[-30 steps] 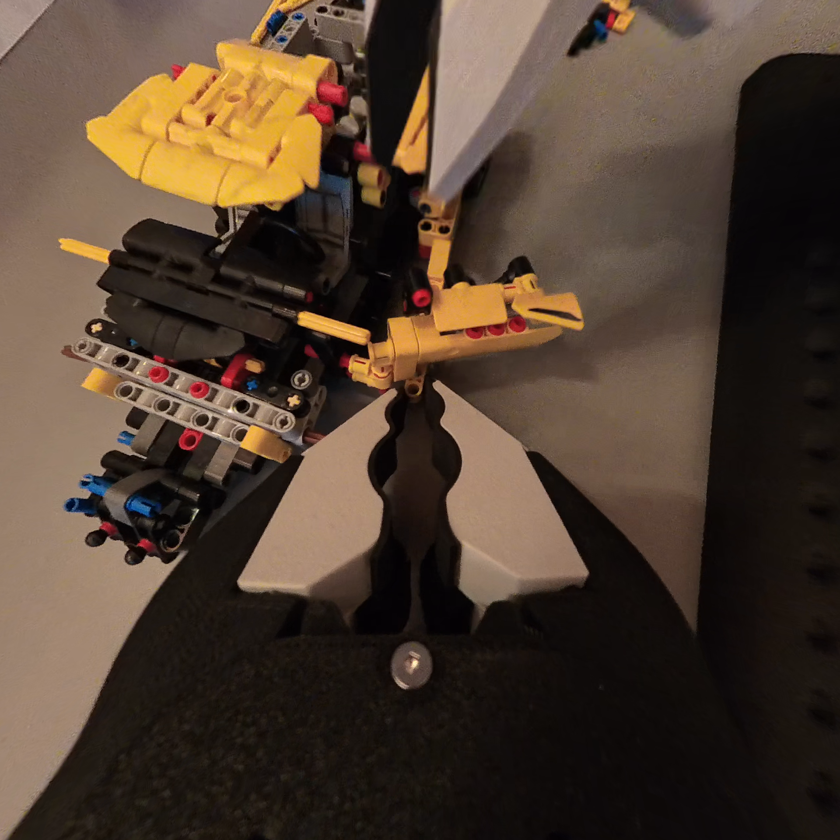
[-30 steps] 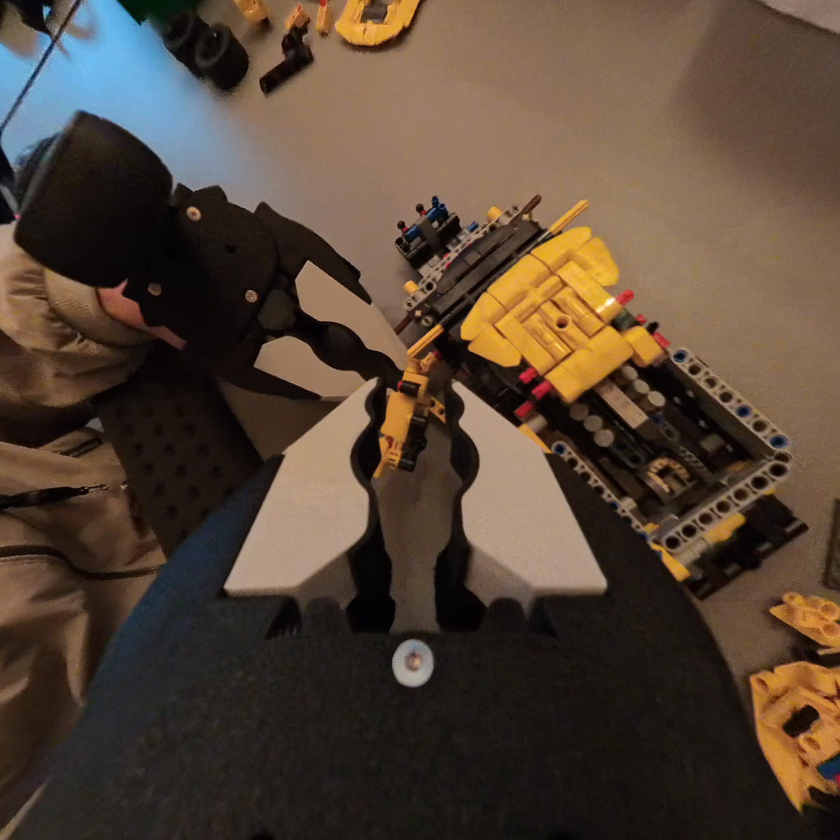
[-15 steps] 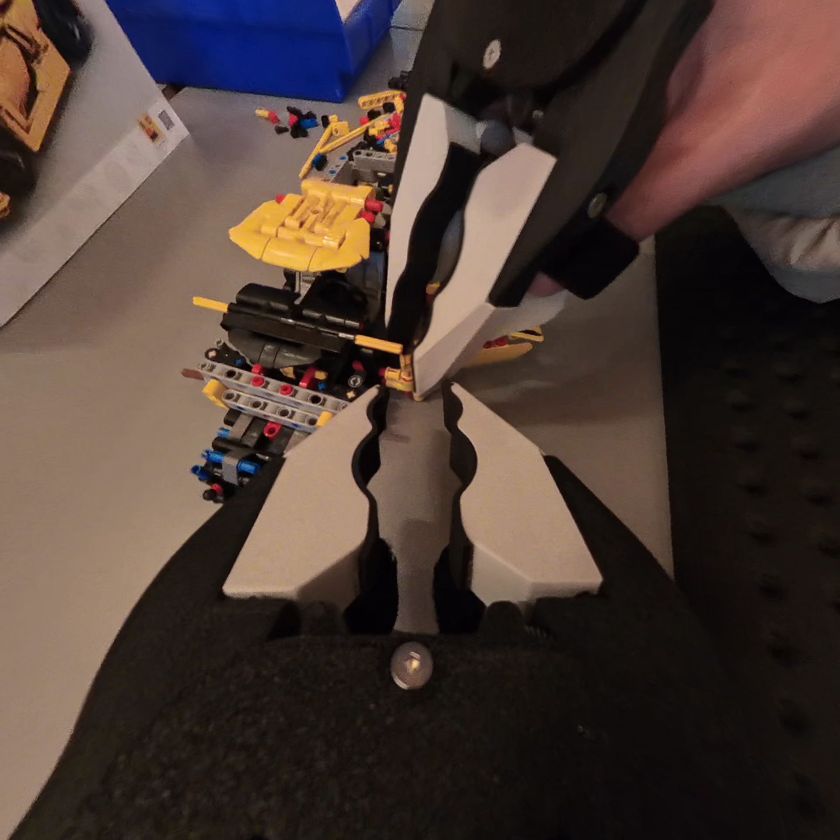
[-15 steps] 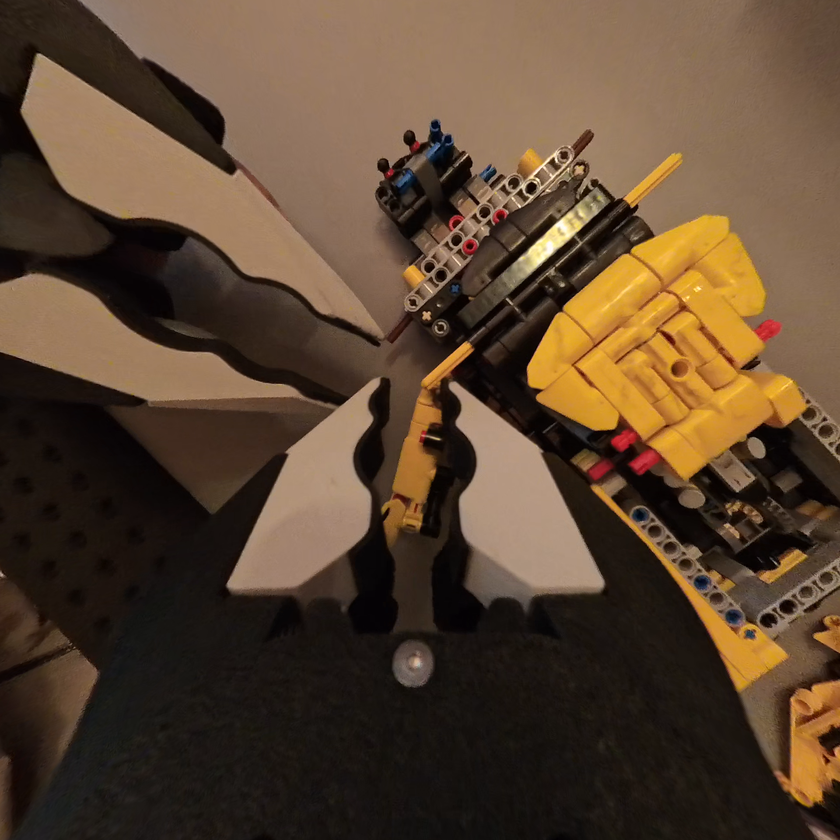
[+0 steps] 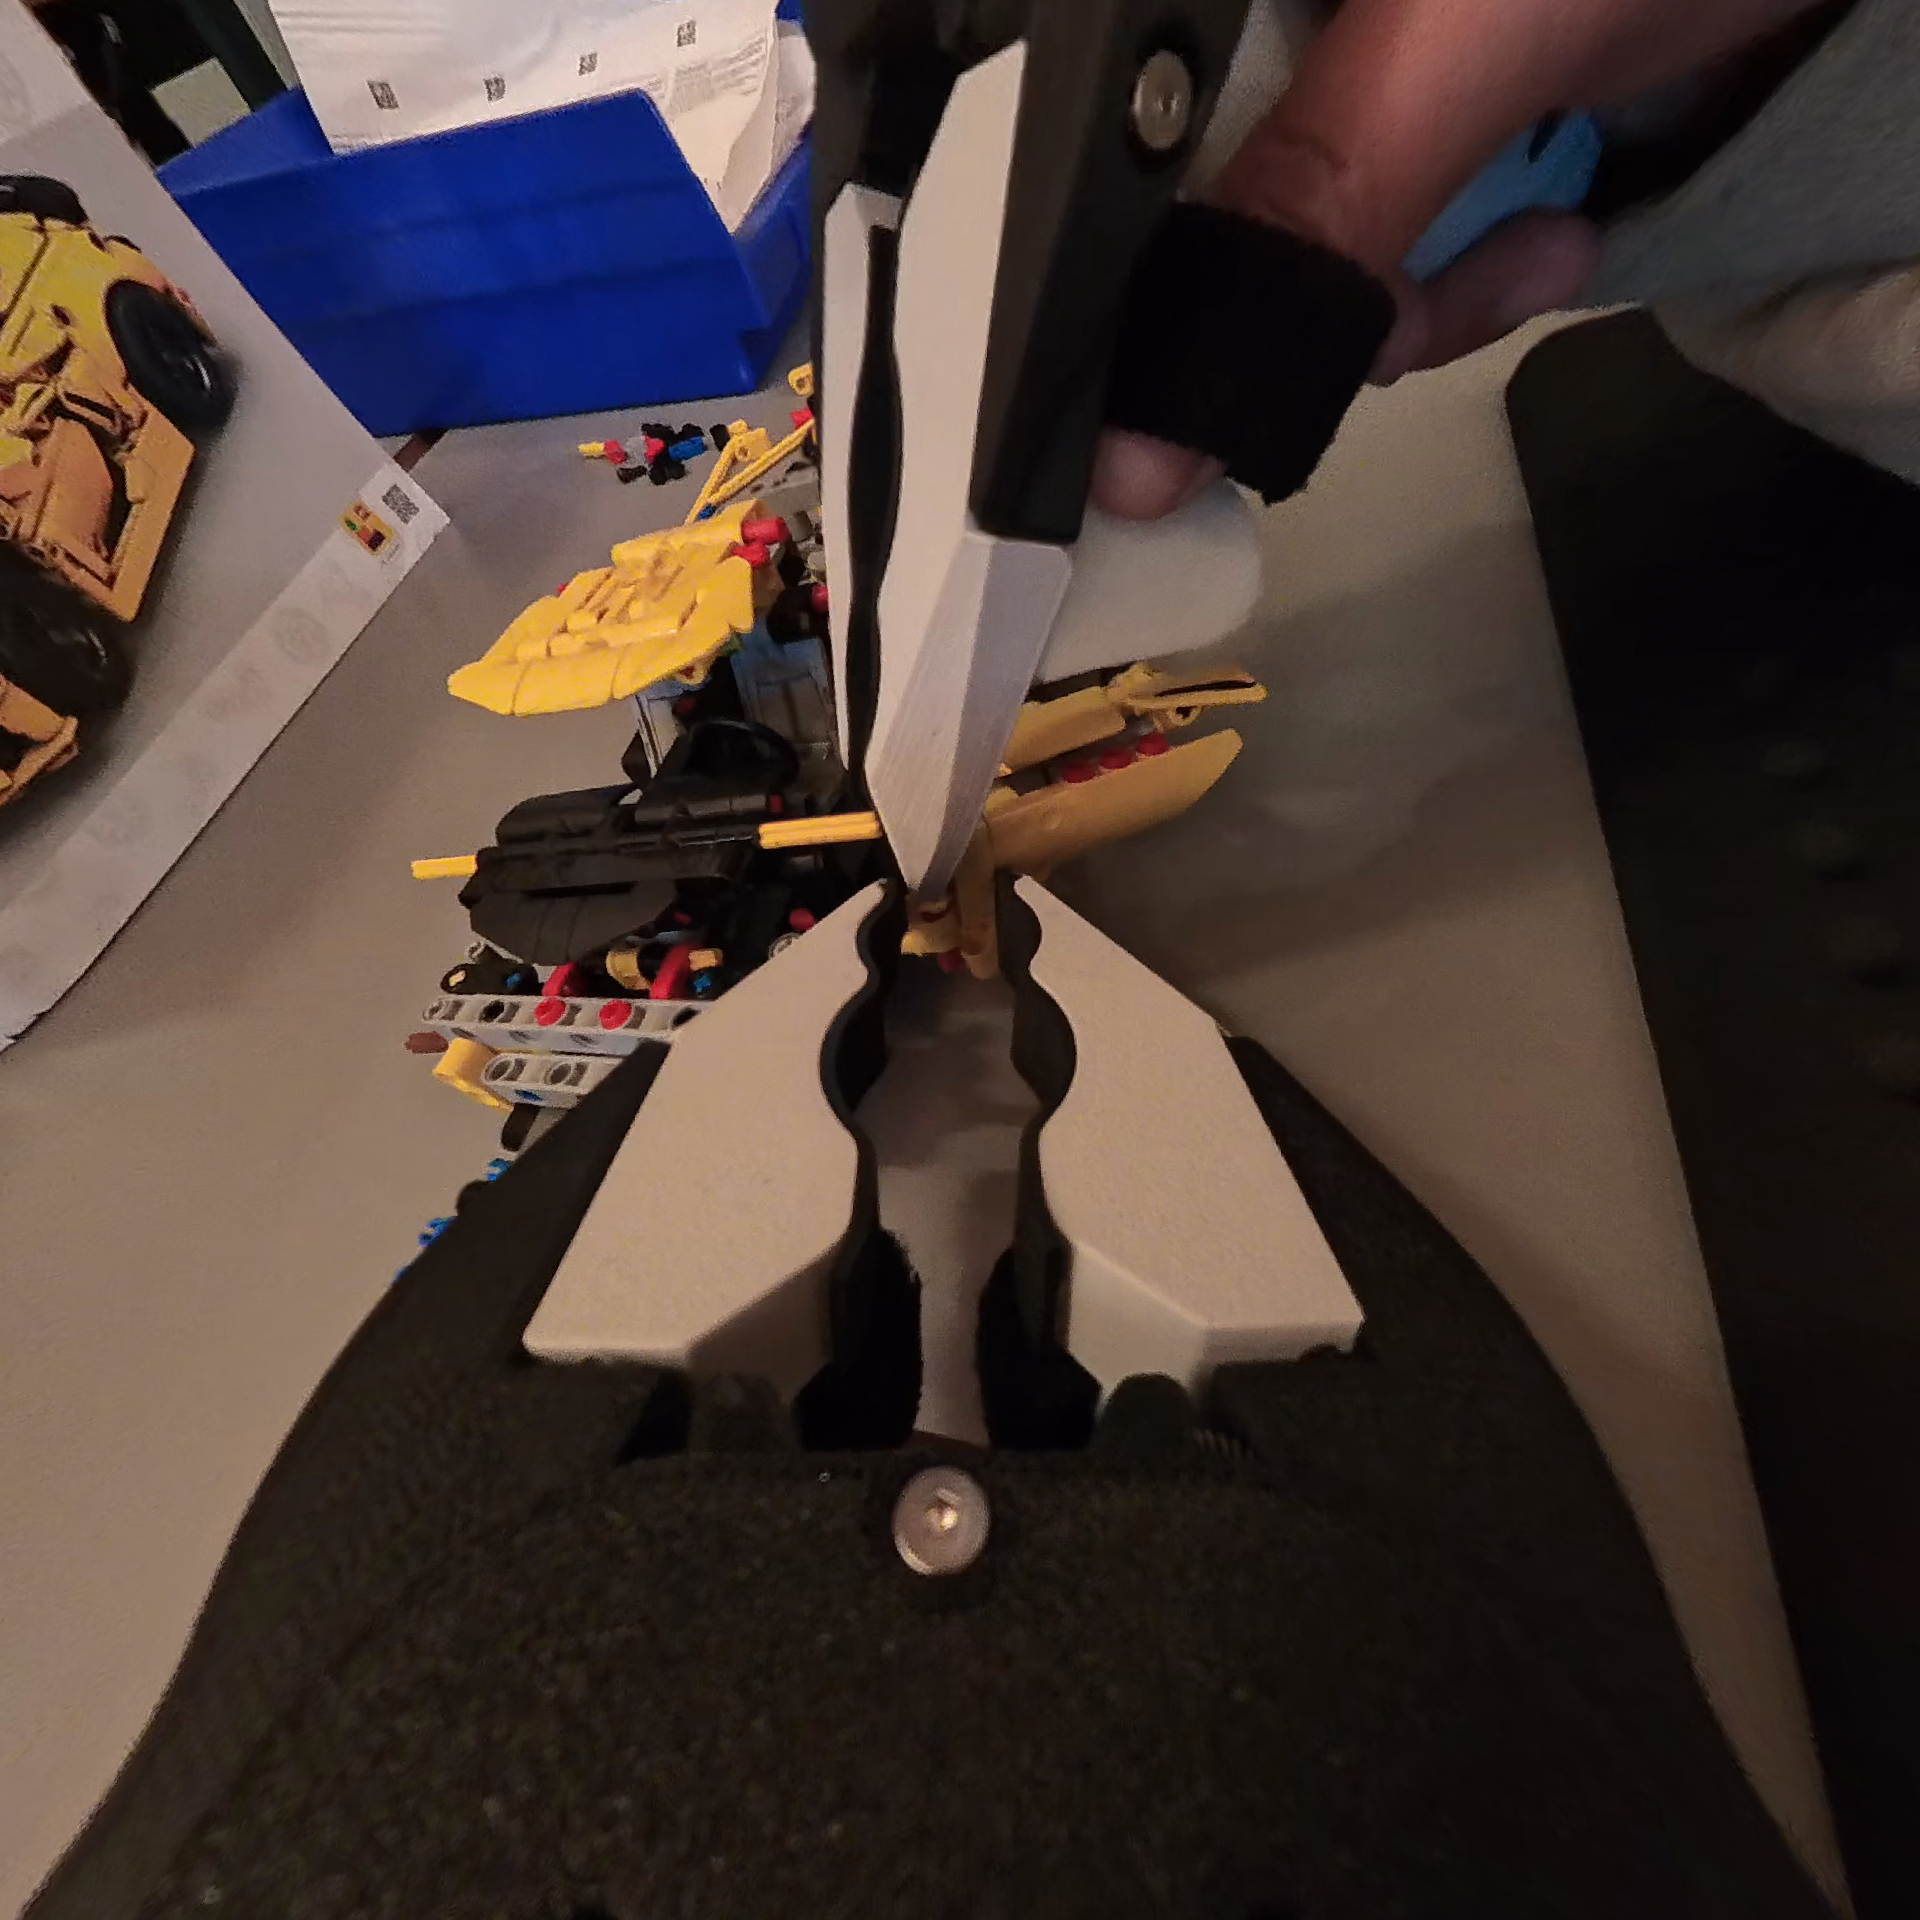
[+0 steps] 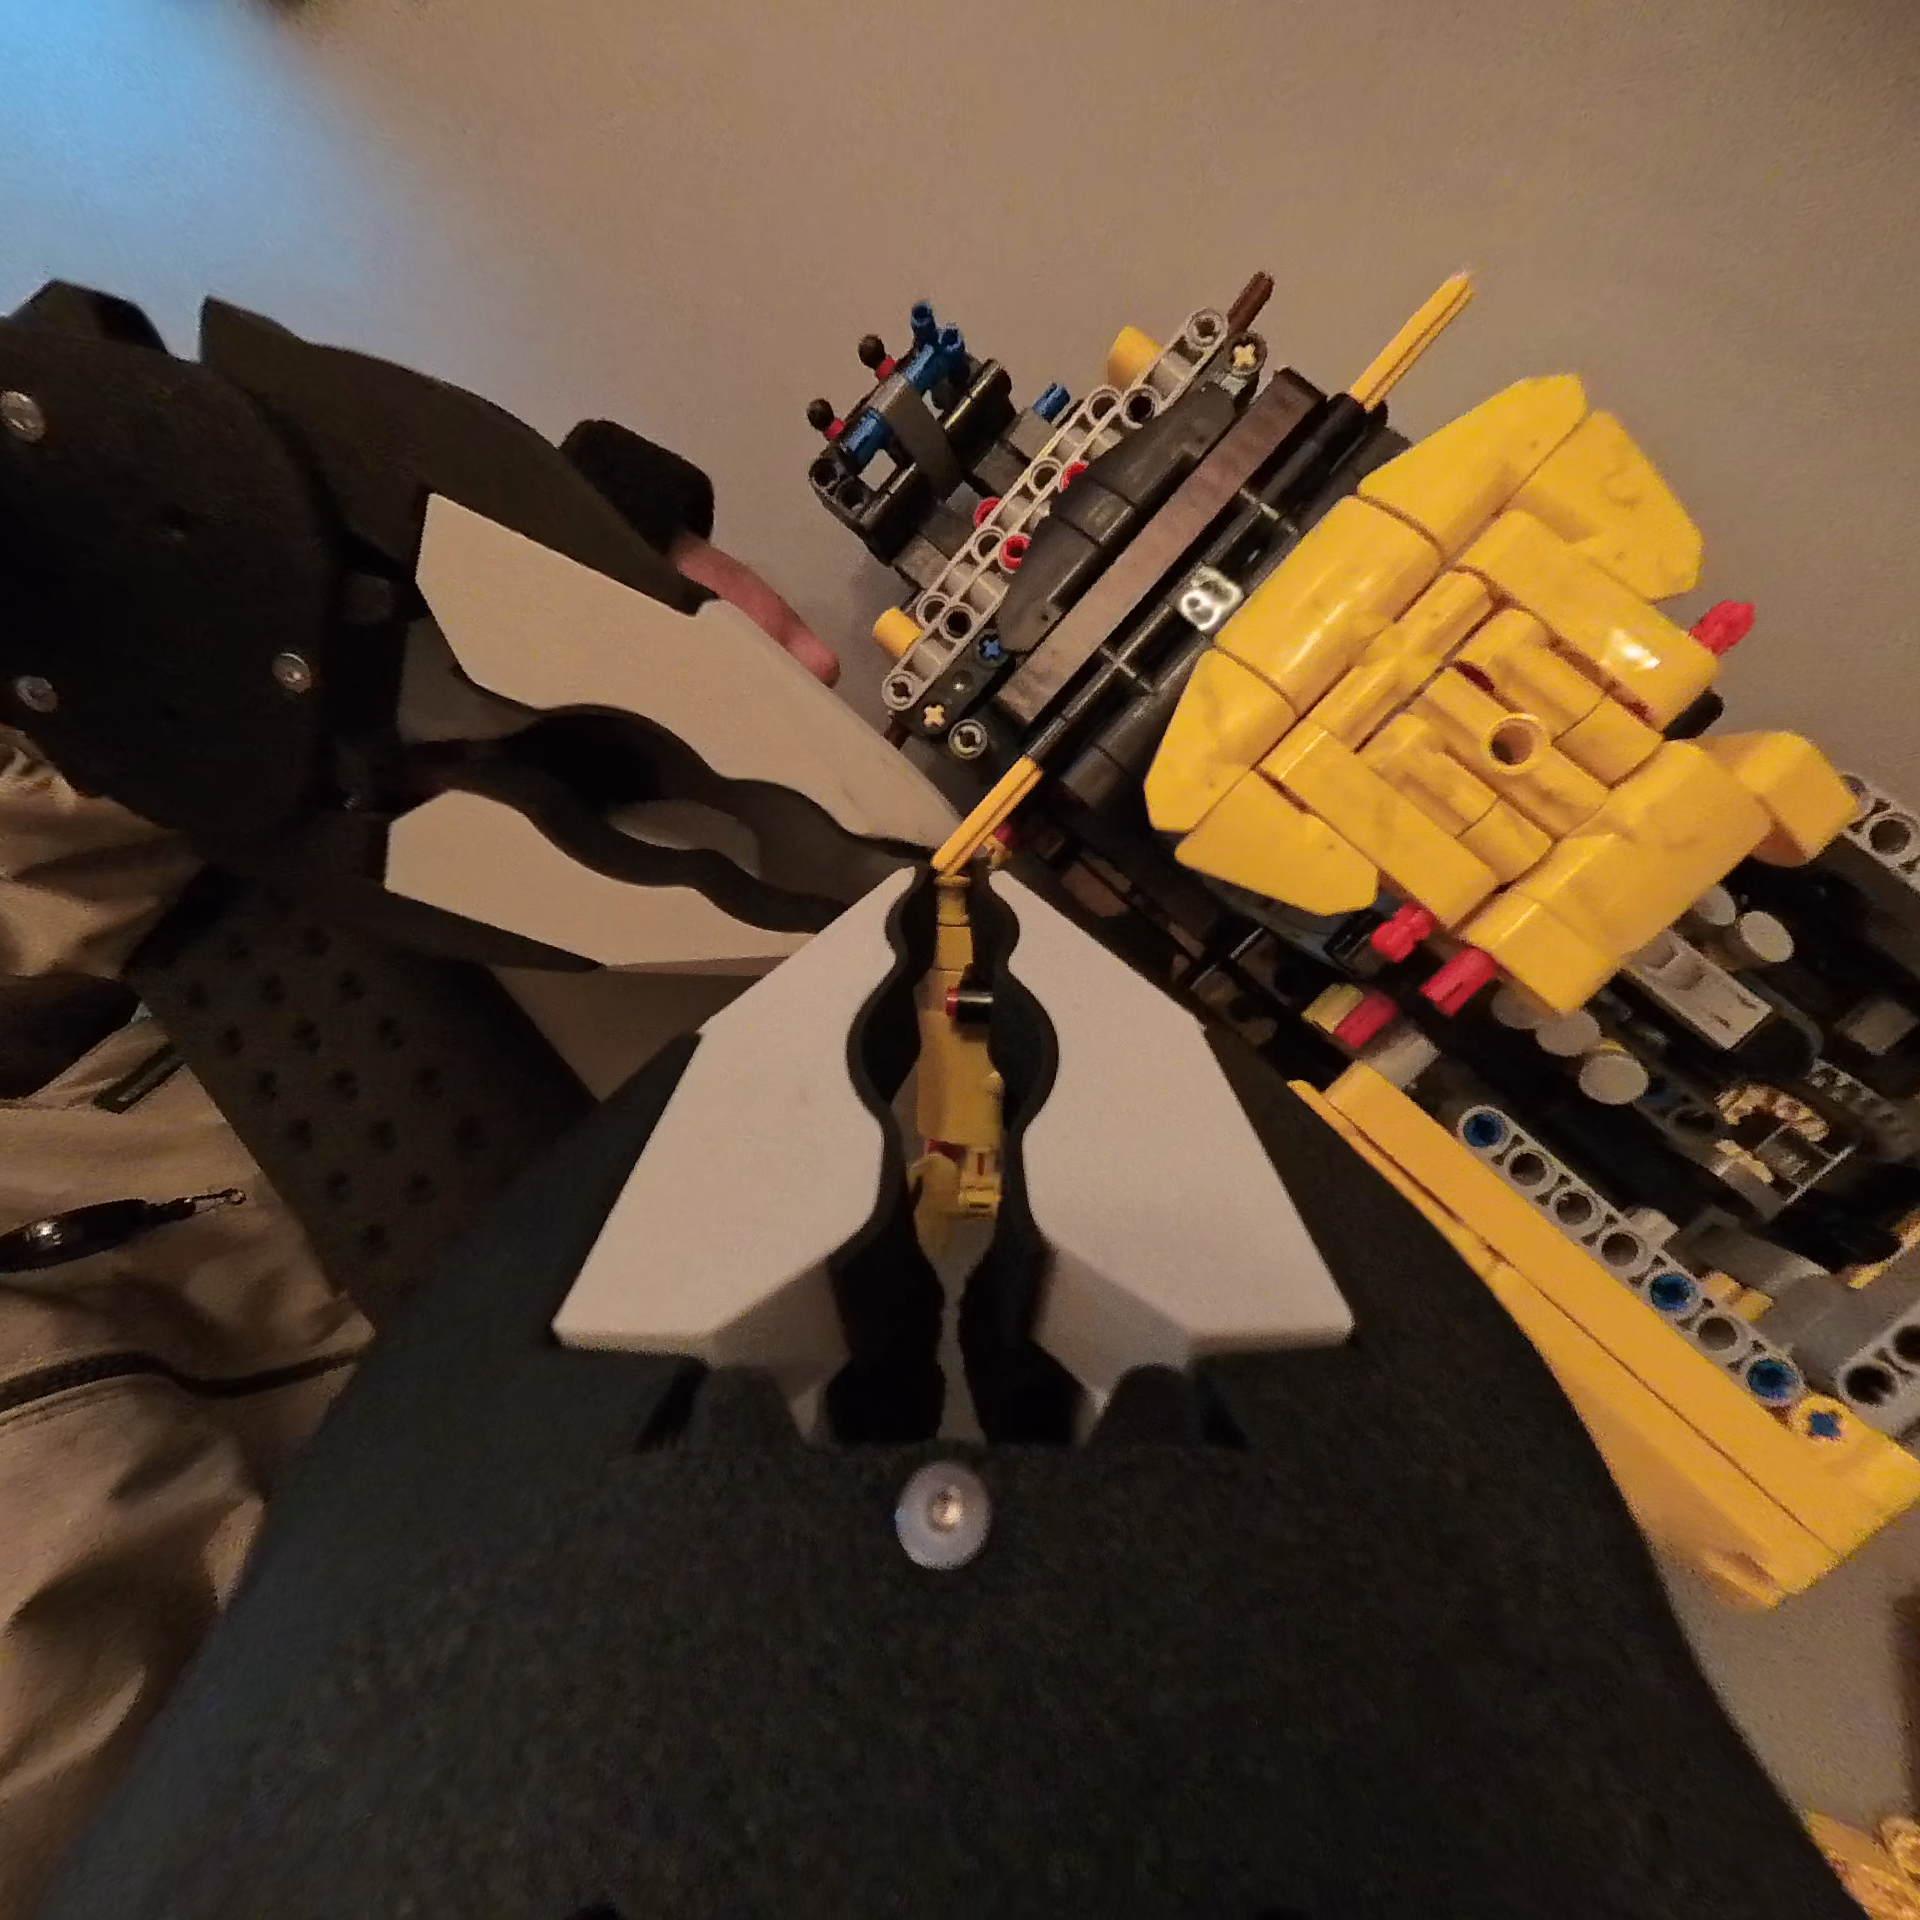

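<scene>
A partly built black, grey and yellow brick car model [image 5: 623, 862] lies on the grey table, and also shows in the right wrist view [image 6: 1455, 727]. My right gripper [image 6: 956, 878] is shut on a long yellow arm piece [image 6: 956, 1091] that runs back between its fingers. In the left wrist view it comes down from above [image 5: 920, 873] with the arm piece [image 5: 1122, 790] sticking out to the right. My left gripper [image 5: 954, 891] has its tips closed around the near end of that piece. It reaches in from the left in the right wrist view [image 6: 925, 852]. A thin yellow axle [image 6: 997, 805] on the model ends right at both tips.
A blue bin [image 5: 499, 260] holding paper stands at the back. A printed box with a yellow car picture [image 5: 104, 468] lies at the left. Small loose parts [image 5: 655, 457] lie behind the model. A black perforated mat [image 5: 1714, 727] is on the right. A person's jacket [image 6: 104, 1143] is at the left.
My left gripper opened, drew back, then narrowed again on the end of the yellow piece. My right gripper, still holding the piece, moved down over it close to the model.
</scene>
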Tool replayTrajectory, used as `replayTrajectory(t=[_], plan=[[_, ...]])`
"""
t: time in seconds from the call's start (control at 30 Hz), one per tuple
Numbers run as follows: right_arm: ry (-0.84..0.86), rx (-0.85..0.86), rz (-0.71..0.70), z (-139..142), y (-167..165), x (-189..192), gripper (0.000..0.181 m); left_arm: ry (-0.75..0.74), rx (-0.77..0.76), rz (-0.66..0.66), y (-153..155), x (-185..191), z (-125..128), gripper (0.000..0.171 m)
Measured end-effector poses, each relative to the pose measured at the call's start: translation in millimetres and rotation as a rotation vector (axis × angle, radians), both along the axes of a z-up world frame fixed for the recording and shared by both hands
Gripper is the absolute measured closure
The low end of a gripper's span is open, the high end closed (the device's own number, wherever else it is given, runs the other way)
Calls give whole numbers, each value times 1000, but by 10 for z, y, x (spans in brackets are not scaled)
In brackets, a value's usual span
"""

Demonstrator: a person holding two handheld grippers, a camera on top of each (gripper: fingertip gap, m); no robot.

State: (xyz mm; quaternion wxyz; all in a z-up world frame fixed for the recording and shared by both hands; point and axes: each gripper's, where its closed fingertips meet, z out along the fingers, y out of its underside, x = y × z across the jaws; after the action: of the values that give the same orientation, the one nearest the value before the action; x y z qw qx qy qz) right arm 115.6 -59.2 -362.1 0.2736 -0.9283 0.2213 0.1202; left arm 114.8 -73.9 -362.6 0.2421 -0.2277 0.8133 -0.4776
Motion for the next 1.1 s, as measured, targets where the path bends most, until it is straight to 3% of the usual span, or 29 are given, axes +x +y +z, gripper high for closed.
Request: replayTrajectory(t=[0.2, 0.3, 0.43, 0.57, 0.63, 0.73, 0.8, 0.9, 1.03, 1.1], plan=[[-48, -114, 74, -181, -105, -8, 177, 31, 121, -18, -89, -16, -184, 155], [-51, -79, 105, -100, -89, -8, 177, 63, 32, -30, -80, -27, -95, 155], [-7, -22, 164, -13, -127, -78, 177, 33, -35, -161, -93, -90, 22, 160], [51, 33, 216, 39, -167, -142, 177, -161, 90, -224, -131, -148, 54, 159], [44, 43, 217, 26, -159, -145, 177, -212, 213, -202, -152, -137, 5, 151], [59, 4, 217, -101, -195, -160, 177, -338, 466, -201, -166, -128, -179, 145], [35, -22, 212, -214, -218, -139, 176, -368, 558, -177, -143, -89, -329, 149], [31, 1, 199, -208, -240, -122, 176, -375, 532, -170, -156, -76, -323, 151], [-132, -94, 211, -209, -305, -91, 177, -419, 577, -138, -186, -50, -335, 154], [-221, -103, 189, -56, -312, -33, 177, -420, 594, -123, -184, -32, -344, 154]])
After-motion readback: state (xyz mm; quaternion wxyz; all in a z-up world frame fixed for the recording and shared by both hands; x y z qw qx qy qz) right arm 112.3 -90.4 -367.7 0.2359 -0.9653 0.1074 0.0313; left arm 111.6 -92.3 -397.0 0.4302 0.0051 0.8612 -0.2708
